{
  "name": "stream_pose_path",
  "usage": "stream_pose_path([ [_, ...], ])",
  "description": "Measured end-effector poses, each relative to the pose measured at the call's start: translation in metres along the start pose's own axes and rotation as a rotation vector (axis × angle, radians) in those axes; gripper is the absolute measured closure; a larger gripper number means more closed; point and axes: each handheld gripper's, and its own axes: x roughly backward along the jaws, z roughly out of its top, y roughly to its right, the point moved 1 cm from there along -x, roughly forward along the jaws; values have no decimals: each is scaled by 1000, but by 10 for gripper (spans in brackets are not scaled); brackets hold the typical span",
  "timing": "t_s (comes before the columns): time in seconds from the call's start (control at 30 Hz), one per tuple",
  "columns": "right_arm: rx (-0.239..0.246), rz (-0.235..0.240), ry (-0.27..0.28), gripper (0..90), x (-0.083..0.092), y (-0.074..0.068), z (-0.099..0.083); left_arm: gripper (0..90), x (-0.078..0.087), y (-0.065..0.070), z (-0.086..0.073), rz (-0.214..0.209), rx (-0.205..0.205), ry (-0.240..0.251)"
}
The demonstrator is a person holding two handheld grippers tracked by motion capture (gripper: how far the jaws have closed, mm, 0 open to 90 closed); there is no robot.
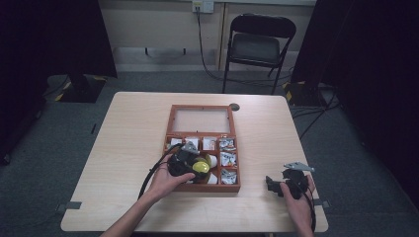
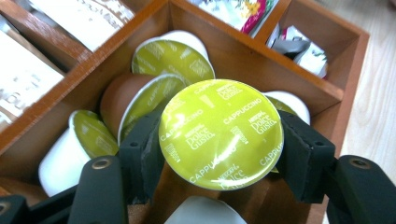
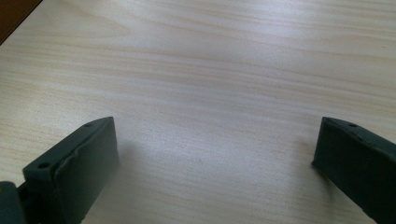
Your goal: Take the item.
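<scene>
A wooden compartment box point(image 1: 202, 186) with its glass lid open lies mid-table. My left gripper point(image 1: 197, 168) hangs over the box's front compartment, shut on a coffee capsule point(image 2: 220, 133) with a yellow-green foil lid marked Cappuccino; both pads press its sides. Beneath it several more capsules point(image 2: 170, 58) lie in the same compartment point(image 2: 261, 70), some on their sides. My right gripper point(image 1: 277, 186) rests low over bare table at the front right. Its jaws stand wide apart with only wood point(image 3: 210, 102) between them.
Other compartments hold sachets and packets point(image 1: 227, 159). A small dark round grommet point(image 1: 234, 106) sits in the tabletop behind the box. A folding chair point(image 1: 257, 47) stands beyond the table's far edge. Dark curtains flank the room.
</scene>
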Motion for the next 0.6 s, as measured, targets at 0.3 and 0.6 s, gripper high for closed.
stream_pose_path([
  [0.3,-1,0,0,0,0,0,0,378,6,-2,2,7,7,39],
  [0.6,-1,0,-1,0,0,0,0,379,11,2,5,-5,-17,65],
])
